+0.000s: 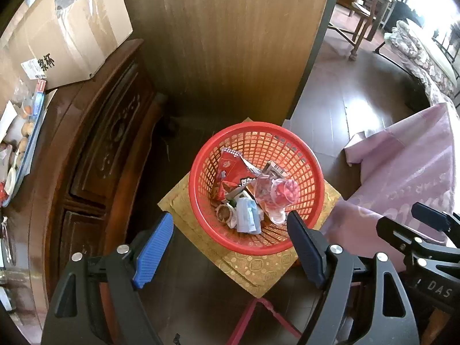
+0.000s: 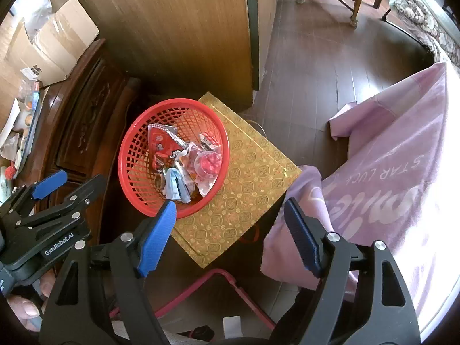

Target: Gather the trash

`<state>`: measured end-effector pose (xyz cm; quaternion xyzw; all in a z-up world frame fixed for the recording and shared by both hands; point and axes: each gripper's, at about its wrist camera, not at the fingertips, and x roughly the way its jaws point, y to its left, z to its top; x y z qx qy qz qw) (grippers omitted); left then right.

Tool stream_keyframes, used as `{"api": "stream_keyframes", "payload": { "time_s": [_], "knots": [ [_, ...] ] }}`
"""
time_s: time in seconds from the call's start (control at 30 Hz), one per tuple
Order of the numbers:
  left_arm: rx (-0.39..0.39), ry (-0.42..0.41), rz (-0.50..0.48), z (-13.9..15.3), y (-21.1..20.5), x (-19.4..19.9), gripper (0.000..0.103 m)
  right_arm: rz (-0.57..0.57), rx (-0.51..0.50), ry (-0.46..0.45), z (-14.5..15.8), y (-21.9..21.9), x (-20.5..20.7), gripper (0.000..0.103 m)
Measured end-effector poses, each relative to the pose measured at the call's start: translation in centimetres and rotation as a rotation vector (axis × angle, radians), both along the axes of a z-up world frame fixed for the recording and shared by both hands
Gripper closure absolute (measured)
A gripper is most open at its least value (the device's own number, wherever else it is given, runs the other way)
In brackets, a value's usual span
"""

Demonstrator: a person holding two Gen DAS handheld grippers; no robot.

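A red mesh basket [image 1: 256,127] [image 2: 124,155] stands on a gold patterned box [image 1: 258,270] [image 2: 253,178]. In it lie a red snack wrapper [image 1: 230,172] [image 2: 161,143], a clear plastic cup with red inside [image 1: 284,191] [image 2: 208,162], a blue face mask [image 1: 247,215] [image 2: 175,184] and a small carton [image 1: 276,169] [image 2: 210,141]. My left gripper [image 1: 230,221] [image 2: 74,184] hangs open above the basket's near rim, holding nothing. Open and empty too, my right gripper [image 2: 230,205] hovers over the gold box, right of the basket. Part of it shows at the left wrist view's right edge [image 1: 417,230].
A dark carved wooden cabinet [image 1: 95,149] [image 2: 83,120] stands left, bearing a cardboard box [image 1: 66,37] [image 2: 51,43] and a tray of food [image 1: 26,132]. A wood panel [image 1: 230,43] rises behind. Pink cloth [image 1: 408,166] [image 2: 388,172] drapes at right. A pink frame [image 2: 230,281] lies below.
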<state>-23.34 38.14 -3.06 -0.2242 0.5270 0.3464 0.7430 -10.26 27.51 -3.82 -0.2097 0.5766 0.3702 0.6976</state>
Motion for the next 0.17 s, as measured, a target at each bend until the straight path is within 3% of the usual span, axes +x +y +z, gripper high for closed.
{"api": "stream_keyframes", "payload": {
  "time_s": [0.17],
  "knots": [
    [0.004, -0.002, -0.001, 0.35, -0.37, 0.03, 0.023, -0.007, 0.006, 0.000, 0.06, -0.15, 0.00, 0.025]
  ]
}}
